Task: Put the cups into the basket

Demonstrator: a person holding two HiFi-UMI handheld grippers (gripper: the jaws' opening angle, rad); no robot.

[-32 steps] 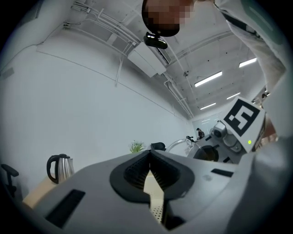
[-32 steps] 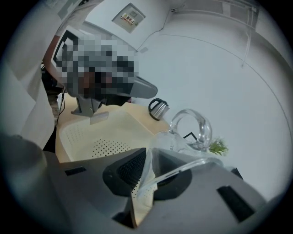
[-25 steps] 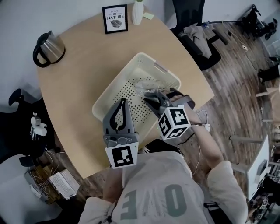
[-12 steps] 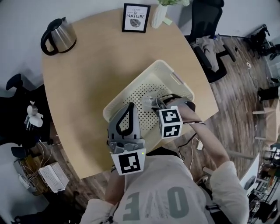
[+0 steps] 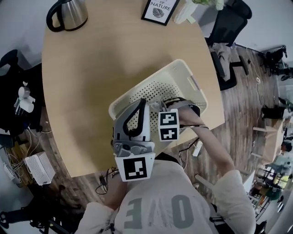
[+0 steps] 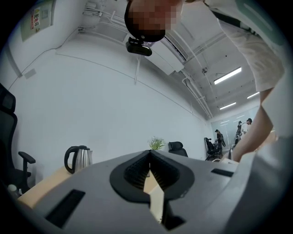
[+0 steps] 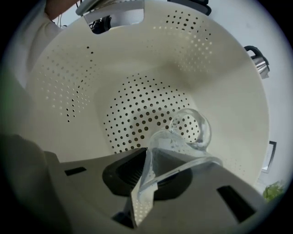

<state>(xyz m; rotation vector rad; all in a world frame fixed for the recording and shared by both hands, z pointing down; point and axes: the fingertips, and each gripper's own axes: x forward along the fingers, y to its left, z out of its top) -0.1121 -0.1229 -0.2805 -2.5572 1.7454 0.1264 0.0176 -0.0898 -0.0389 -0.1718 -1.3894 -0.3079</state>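
Observation:
A clear plastic cup (image 7: 188, 131) hangs inside the cream perforated basket (image 7: 137, 68), just above its holed floor. My right gripper (image 7: 149, 157) is shut on the cup's rim. In the head view the right gripper (image 5: 159, 107) reaches down into the basket (image 5: 192, 82) from its near side, and the cup is mostly hidden behind the marker cube. My left gripper (image 5: 141, 103) hovers over the basket's near left rim. Its jaws are shut with nothing between them, and in the left gripper view the left gripper (image 6: 149, 159) points level across the table toward the wall.
The basket sits near the right front edge of the round wooden table (image 5: 87, 82). A steel kettle (image 5: 71, 13), a framed print (image 5: 159, 10) and a white vase (image 5: 187, 11) stand at the table's far side. A black office chair (image 5: 226, 27) is beyond the right edge.
My right gripper has gone deeper into the basket with the cup still pinched. The left gripper stayed at the basket's near rim. The head view has tilted, so the table looks shifted.

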